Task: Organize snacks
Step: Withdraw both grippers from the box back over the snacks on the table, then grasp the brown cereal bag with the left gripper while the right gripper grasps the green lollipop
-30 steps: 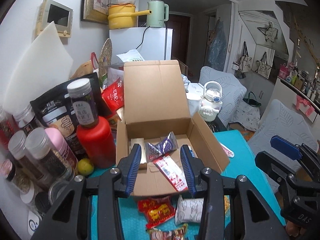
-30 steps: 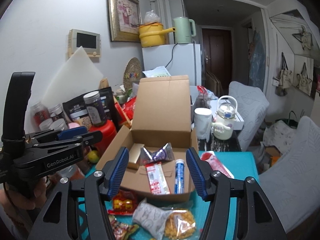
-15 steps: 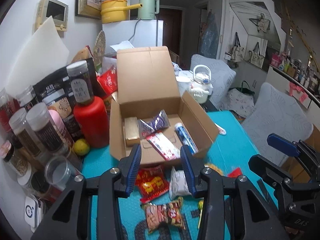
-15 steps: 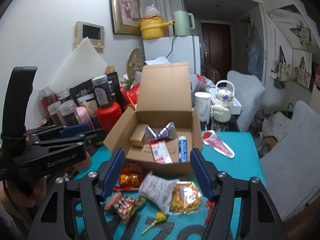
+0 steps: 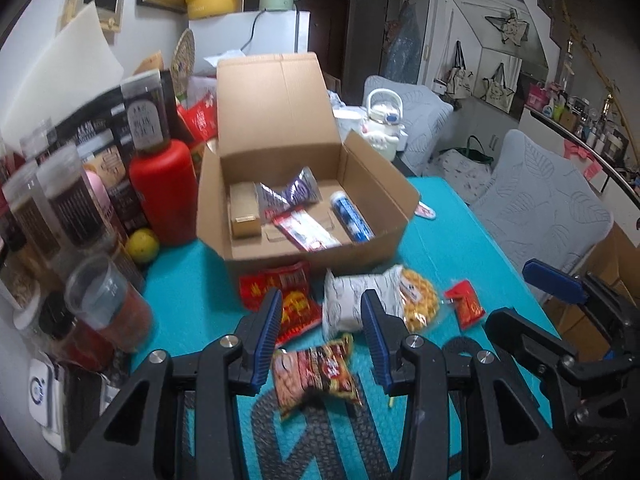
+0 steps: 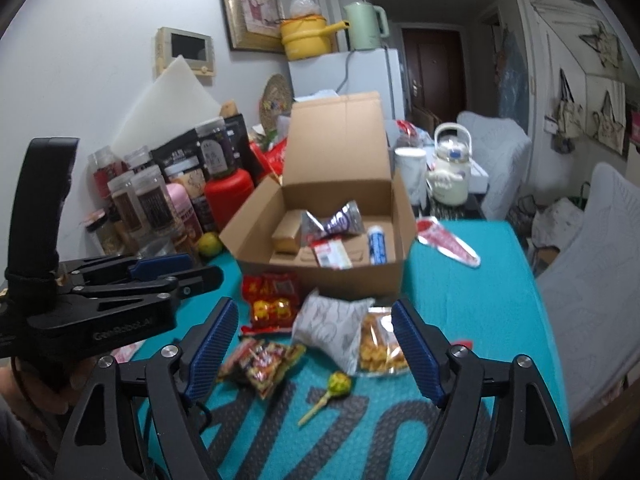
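Note:
An open cardboard box (image 5: 304,208) stands on the teal mat and holds a gold carton, a purple-silver wrapper, a red-white bar and a blue tube (image 5: 352,220). In front of it lie loose snacks: a red packet (image 5: 280,292), a white bag (image 5: 348,300), a yellow cracker bag (image 5: 418,300), a small red packet (image 5: 464,304) and a colourful packet (image 5: 316,372). My left gripper (image 5: 320,332) hovers over these, open by a narrow gap, nothing between its fingers. My right gripper (image 6: 314,350) is opening wide above the white bag (image 6: 332,328), holding nothing. A lollipop (image 6: 336,388) lies nearest.
Jars and a red bottle (image 5: 164,192) crowd the left side beside a yellow fruit (image 5: 142,244). A red-white packet (image 6: 444,242) lies right of the box. Behind stand a white teapot (image 6: 450,176) and mug. Grey chairs (image 5: 536,200) border the right edge.
Both grippers have drawn back from the box and sunk toward the mat, so the loose snacks now show in front of them. The right jaws have widened.

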Demonstrator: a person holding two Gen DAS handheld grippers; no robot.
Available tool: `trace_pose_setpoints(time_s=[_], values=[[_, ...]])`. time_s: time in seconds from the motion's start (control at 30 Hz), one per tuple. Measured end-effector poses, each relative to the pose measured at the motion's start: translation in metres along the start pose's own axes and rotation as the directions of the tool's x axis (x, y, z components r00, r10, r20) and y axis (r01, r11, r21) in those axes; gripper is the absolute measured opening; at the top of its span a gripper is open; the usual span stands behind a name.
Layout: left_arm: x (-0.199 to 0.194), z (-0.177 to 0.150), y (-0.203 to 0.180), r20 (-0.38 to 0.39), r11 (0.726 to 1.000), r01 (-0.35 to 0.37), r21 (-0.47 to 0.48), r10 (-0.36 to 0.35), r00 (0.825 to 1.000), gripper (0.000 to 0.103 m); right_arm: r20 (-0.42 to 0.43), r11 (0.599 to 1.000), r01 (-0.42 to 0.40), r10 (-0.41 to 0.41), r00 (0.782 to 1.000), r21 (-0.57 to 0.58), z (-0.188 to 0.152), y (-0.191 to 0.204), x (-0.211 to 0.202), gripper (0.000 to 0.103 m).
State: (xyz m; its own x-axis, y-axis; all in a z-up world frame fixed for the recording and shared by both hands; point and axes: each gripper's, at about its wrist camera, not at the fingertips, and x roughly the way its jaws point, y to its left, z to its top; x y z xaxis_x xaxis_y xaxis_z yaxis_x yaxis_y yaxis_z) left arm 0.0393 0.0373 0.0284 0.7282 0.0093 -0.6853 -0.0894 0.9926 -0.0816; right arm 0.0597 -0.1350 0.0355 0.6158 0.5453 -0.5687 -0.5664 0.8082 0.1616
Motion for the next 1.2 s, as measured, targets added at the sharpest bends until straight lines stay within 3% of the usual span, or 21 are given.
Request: trace_pose_setpoints(time_s=[0.53,0.73,1.2], values=[[0.039,-0.049,0.013,-0.137,0.997,0.037,-0.067,-0.046,0.989,0.04,-0.099,0.997,0.012,-0.005,0.995,0.071,-0.056,-0.003,0.033,0.08],[0.05,-0.063,0.016,-0.146,0.995,0.052,-0.083,-0.064,0.987,0.04,-0.155,0.996,0.032,-0.018,0.988,0.085,-0.074,-0.01,0.053,0.08],[0.094,-0.066,0.025,-0.209,0.993,0.054,-0.107,-0.075,0.975,0.04,-0.214,0.995,0.023,-0.002,0.977,0.092,-0.08,-0.017,0.082,0.08]])
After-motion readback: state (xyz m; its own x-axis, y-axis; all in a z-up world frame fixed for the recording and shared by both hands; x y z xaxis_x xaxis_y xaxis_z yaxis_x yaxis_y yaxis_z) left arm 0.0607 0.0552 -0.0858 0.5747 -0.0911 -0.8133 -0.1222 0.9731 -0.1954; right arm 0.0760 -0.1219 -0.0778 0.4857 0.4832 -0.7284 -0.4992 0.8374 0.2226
